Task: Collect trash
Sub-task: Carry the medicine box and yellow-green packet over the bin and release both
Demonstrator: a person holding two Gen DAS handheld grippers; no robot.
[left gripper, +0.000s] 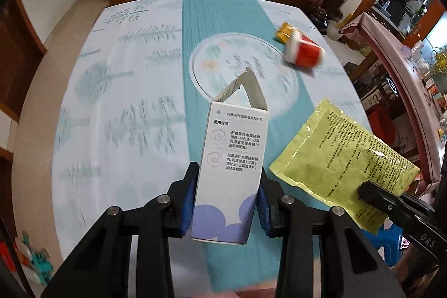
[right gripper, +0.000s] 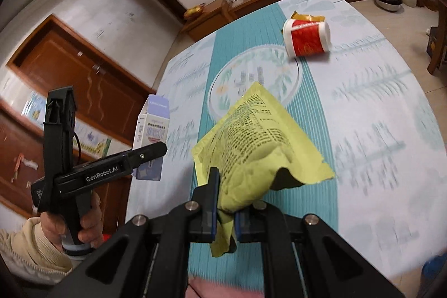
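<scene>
We have both hands loaded and lifted over the table [left gripper: 117,108], which wears a pale blue cloth with a teal stripe down the middle. No bin or bag shows in either view, so we judge the step in hand to be carrying both pieces off to wherever the trash goes. To do that well we should keep each grip firm while we travel and let go only once the piece is right over the bin.

The yellow pouch [right gripper: 259,147] is the larger piece. The right claw [right gripper: 225,222] is clamped tight on its crumpled lower corner, and the rest hangs free ahead of the claw. It is floppy, so it is likely to swing; a smooth carry should keep it from tearing loose.

The white carton [left gripper: 232,155] sits upright between the blue pads of the left claw [left gripper: 225,203], pinched on its two narrow sides. Its top flap stands open, and we cannot see inside.

Two pieces are left on the table, at the far right: a red cup [right gripper: 307,39] lying on its side, mouth turned away so its contents stay hidden, and a gold wrapper [right gripper: 306,17] touching it behind.
</scene>
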